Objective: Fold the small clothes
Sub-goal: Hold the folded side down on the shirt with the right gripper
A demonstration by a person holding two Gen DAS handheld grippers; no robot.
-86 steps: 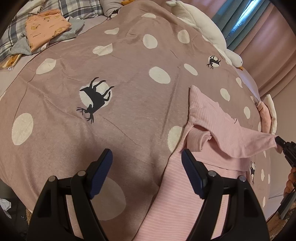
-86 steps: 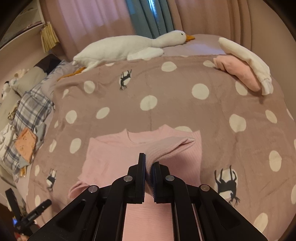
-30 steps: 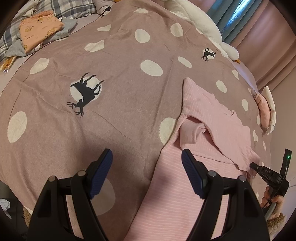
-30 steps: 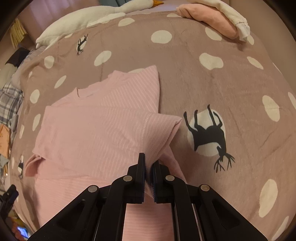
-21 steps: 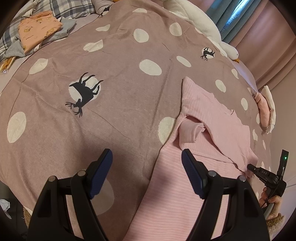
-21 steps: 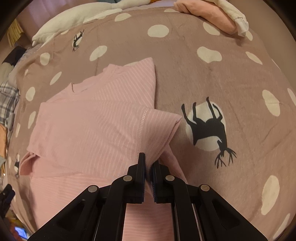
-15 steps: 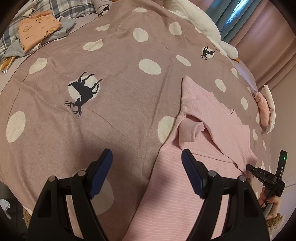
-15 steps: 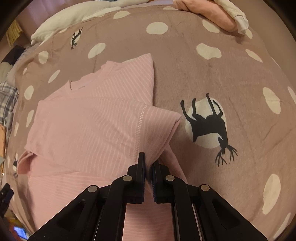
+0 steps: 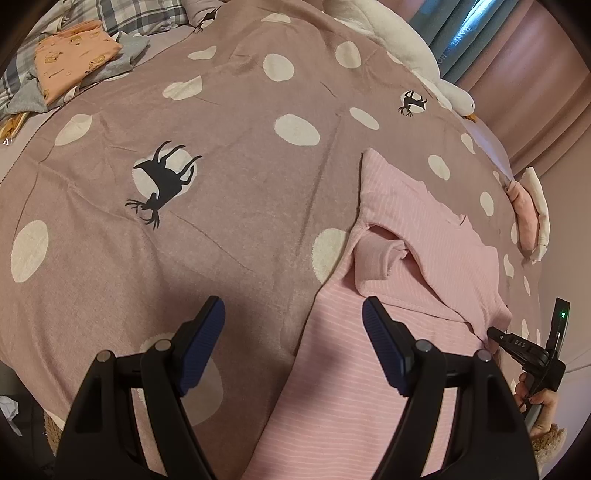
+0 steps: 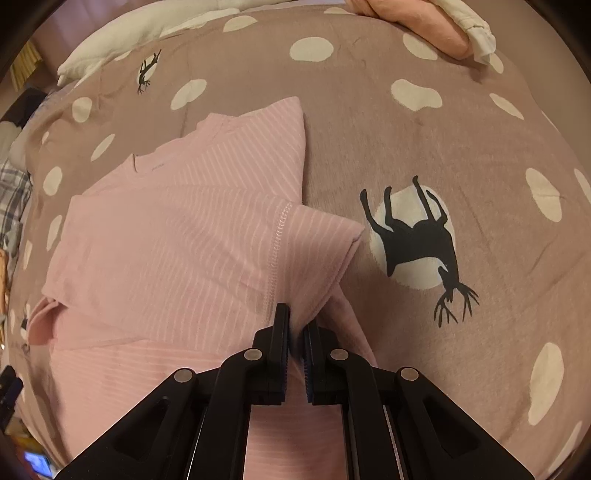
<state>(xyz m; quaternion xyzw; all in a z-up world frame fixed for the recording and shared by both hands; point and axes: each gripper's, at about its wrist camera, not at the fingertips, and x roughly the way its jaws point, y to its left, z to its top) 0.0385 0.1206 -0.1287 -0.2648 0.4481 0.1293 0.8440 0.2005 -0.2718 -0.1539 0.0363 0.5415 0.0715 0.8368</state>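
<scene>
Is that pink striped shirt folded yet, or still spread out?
Partly folded: the pink striped shirt has one sleeve laid across it, pinched by the right gripper.

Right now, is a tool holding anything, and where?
The right tool pinches the pink shirt by its folded sleeve. The left tool is open, holding nothing.

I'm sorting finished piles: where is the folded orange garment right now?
In the left wrist view the folded orange garment sits at the far upper left, on grey clothes beside the plaid bedding, beyond the spotted blanket.
</scene>
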